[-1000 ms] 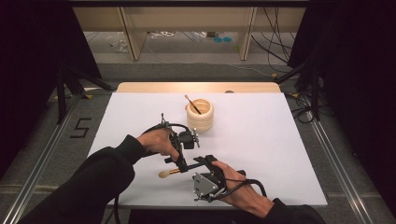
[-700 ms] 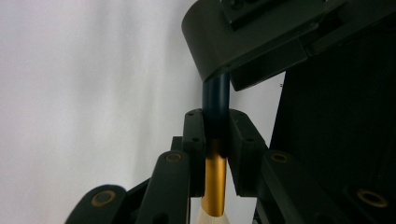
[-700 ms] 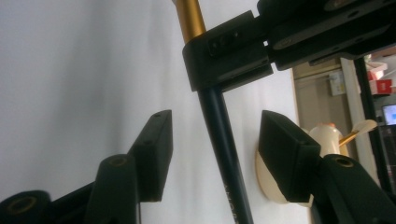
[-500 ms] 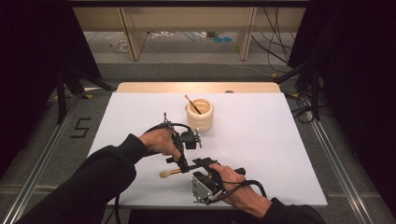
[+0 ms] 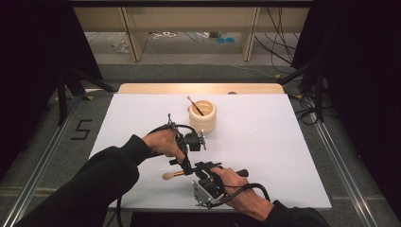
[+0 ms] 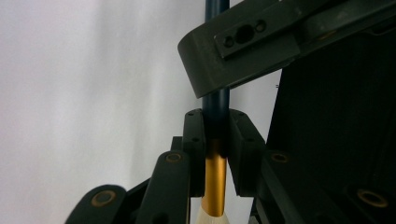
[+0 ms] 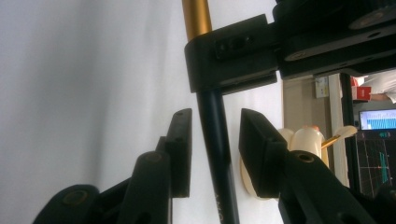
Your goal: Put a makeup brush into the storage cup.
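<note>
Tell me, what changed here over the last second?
The right hand-held gripper has just been closing its jaws around the dark-handled, gold-banded makeup brush, with gaps still showing at both pads. The left hand-held gripper stays clamped on it, and the cream round holder is unmoved.

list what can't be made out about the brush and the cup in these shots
- Brush far end: left gripper view, cut off by the top edge and crossed by the right hand-held gripper.
- Brush handle lettering: right gripper view, too small and blurred.
- Brush middle: high view, hidden by the left hand-held gripper.
- Cup bottom inside: high view, hidden by its wall.
</note>
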{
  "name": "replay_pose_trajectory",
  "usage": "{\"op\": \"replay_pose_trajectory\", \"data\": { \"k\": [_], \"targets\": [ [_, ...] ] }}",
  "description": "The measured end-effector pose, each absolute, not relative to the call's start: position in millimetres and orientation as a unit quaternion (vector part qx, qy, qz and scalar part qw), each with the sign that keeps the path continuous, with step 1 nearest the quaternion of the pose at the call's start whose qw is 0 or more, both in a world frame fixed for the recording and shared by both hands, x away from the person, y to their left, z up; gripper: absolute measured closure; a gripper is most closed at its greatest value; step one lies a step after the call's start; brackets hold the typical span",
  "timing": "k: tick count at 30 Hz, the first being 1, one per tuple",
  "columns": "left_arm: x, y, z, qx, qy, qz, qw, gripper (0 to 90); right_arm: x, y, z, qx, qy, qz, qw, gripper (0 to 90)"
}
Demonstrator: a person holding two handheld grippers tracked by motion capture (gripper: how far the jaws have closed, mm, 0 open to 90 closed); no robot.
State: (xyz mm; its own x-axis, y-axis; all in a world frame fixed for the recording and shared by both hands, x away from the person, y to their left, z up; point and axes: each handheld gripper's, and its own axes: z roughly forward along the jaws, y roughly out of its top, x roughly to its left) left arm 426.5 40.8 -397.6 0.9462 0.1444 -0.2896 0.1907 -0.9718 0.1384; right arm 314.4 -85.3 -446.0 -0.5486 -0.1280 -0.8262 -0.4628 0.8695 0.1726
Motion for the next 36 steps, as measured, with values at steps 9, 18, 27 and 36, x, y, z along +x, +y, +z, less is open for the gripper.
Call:
{"op": "replay_pose_trajectory", "data": {
  "k": [9, 18, 27, 36],
  "targets": [
    [426.3, 39.0, -397.6, 0.983, 0.083, -0.141, 0.079, 78.2, 312.8, -84.7, -449.0, -0.165, 0.865, 0.19, 0.435, 72.4],
    [425.9, 37.5, -398.0, 0.983, 0.082, -0.144, 0.076, 78.1, 311.4, -83.7, -450.1, -0.166, 0.866, 0.179, 0.437, 76.8],
    [426.0, 37.4, -397.0, 0.983, 0.084, -0.144, 0.078, 78.0, 310.8, -83.9, -450.7, -0.175, 0.865, 0.174, 0.437, 78.6],
    [424.3, 37.6, -394.3, 0.983, 0.08, -0.143, 0.086, 67.8, 312.8, -85.9, -447.5, -0.177, 0.863, 0.165, 0.443, 79.0]
  ]
}}
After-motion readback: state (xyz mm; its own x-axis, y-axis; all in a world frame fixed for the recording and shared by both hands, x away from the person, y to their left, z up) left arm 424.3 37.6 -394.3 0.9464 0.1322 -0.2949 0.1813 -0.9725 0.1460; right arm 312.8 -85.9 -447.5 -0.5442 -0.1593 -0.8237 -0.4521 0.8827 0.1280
